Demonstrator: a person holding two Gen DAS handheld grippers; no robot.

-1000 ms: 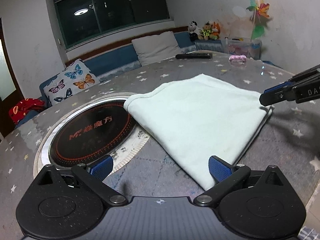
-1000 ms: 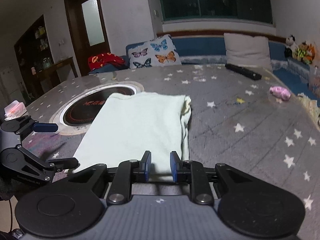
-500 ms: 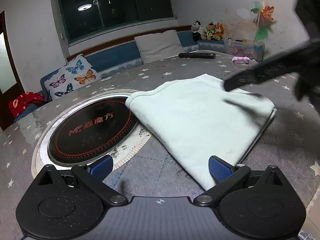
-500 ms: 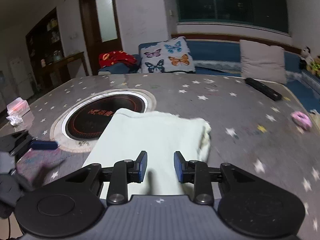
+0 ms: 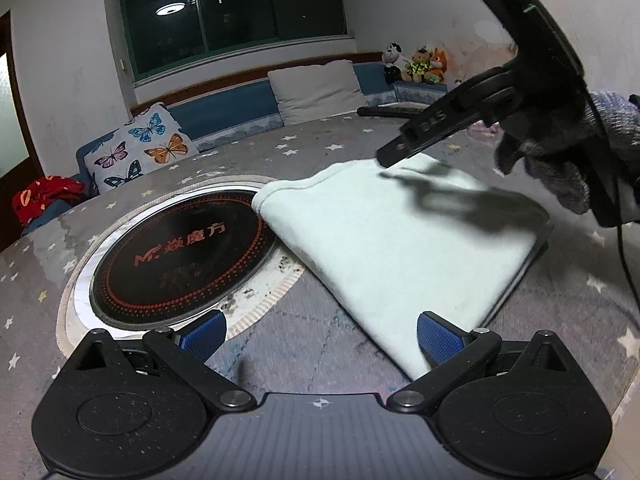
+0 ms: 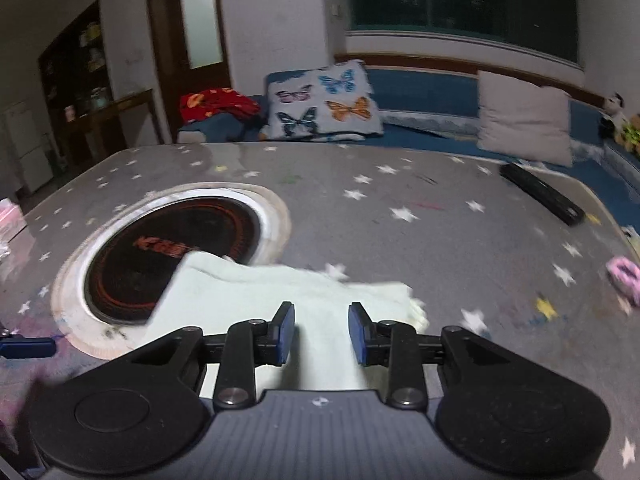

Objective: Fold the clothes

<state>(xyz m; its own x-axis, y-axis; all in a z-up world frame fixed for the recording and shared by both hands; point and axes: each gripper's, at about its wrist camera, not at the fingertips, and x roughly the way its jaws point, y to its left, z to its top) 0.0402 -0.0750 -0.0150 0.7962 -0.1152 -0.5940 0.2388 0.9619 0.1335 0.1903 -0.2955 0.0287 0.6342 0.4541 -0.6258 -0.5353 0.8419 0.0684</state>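
Lifting right claw (image 6: 321,332), now parted, off garment (image 6: 256,300)

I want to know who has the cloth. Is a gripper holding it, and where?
Neither. The left gripper and right gripper are both open, and the folded pale cloth lies loose on the table.
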